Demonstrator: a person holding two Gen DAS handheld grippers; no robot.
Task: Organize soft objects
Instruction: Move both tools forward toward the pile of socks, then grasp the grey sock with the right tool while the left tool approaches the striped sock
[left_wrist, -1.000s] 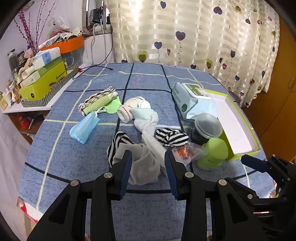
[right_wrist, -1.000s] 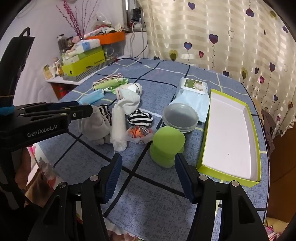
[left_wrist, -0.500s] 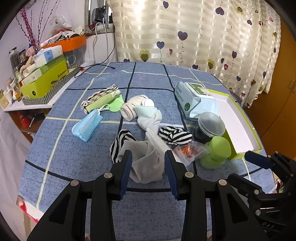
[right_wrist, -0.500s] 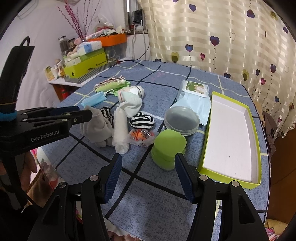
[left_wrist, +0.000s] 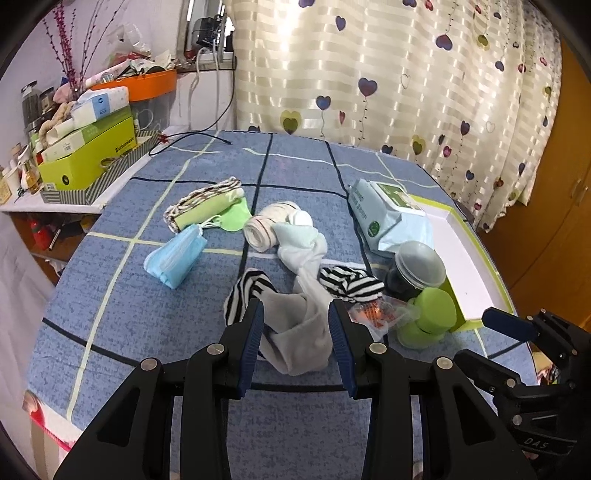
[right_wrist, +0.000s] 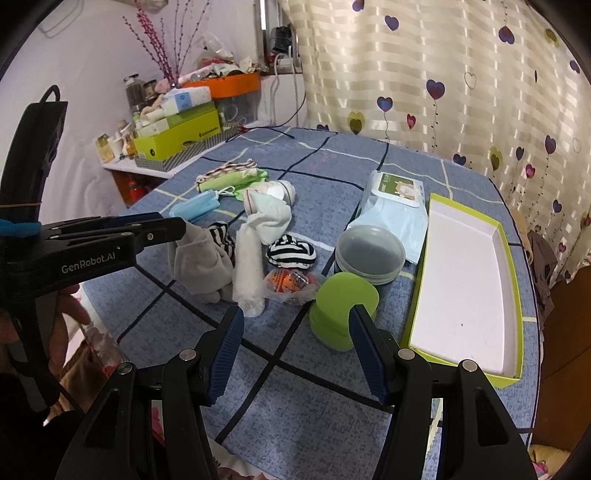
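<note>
A grey sock (left_wrist: 299, 328) with a striped cuff lies on the blue tablecloth, also in the right wrist view (right_wrist: 201, 264). My left gripper (left_wrist: 295, 332) is open and straddles the sock. Behind lie a white sock (left_wrist: 301, 254), a rolled striped sock (left_wrist: 349, 282), a rolled beige sock (left_wrist: 269, 225), a blue face mask (left_wrist: 177, 258) and a green mask with striped cloth (left_wrist: 210, 212). My right gripper (right_wrist: 297, 345) is open and empty, just in front of a green lidded container (right_wrist: 341, 306). A white tray with green rim (right_wrist: 469, 288) lies at right.
A wet wipes pack (right_wrist: 393, 206), a dark jar with clear lid (right_wrist: 369, 254) and a plastic snack bag (right_wrist: 290, 282) sit near the tray. A side shelf with green boxes (left_wrist: 88, 155) and an orange basket stands at left. A curtain (left_wrist: 388, 66) hangs behind.
Both grippers have drawn back and risen a little; the table objects sit slightly farther away. Both stay open. Nothing on the table has moved.
</note>
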